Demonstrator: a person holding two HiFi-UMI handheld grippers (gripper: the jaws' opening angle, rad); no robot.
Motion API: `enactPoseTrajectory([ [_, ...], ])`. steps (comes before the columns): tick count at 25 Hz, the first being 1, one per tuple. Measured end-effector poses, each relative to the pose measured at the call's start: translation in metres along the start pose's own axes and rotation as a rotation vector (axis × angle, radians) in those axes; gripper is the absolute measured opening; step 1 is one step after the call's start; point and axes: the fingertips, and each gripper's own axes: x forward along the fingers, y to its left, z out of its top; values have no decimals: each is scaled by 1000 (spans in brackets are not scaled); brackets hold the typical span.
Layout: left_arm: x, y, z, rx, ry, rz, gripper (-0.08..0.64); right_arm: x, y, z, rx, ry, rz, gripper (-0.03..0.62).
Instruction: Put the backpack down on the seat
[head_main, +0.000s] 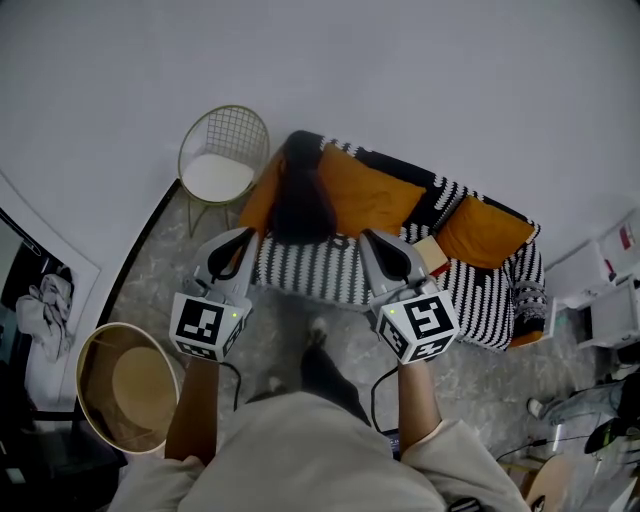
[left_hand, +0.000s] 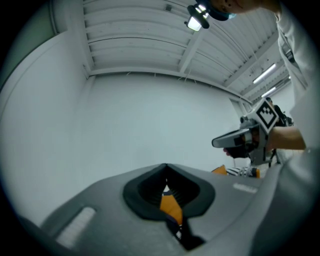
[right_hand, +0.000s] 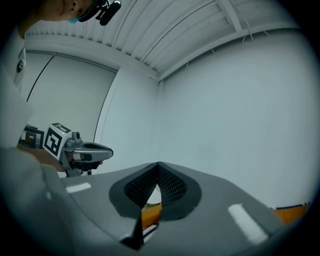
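**White room, backpack down on the sofa**

White wall, speckled floor. The striped sofa (head_main: 330, 272) carries the dark backpack (head_main: 298, 200), slumped against an orange cushion (head_main: 368, 195); I can't make out its straps. My left gripper (head_main: 240, 238) and right gripper (head_main: 376, 242) hover clenched, empty.

Surroundings, seen from above my head. Ahead on my left: a gold wire chair (head_main: 224, 150) with a white cushion (head_main: 217, 177), standing against the white wall (head_main: 450, 80). Close at my left: a round basket (head_main: 128, 388), cream-rimmed with a brown interior and a tan disc inside. Beyond it, along the wall: a black-and-white picture (head_main: 45, 300). At my right: white storage units (head_main: 600, 310). Underfoot: speckled grey floor (head_main: 280, 340). Overhead: a ribbed white ceiling (left_hand: 140, 45).
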Motion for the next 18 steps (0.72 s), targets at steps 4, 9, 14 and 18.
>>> enactPoseTrajectory([
  [4,3,-9,3,7,1,-14,3,-3,-3,1,6,-2,4,5],
  [9,6,-7,0,4,8,-16,3,1,-7,-3,10,5,1,5],
  [14,10,-5,-5,-10,12,-29,3,7,-7,-11,14,21,6,5],
  [18,17,-1,-10,-6,20,-30,3,14,-12,-16,14,30,3,5],
])
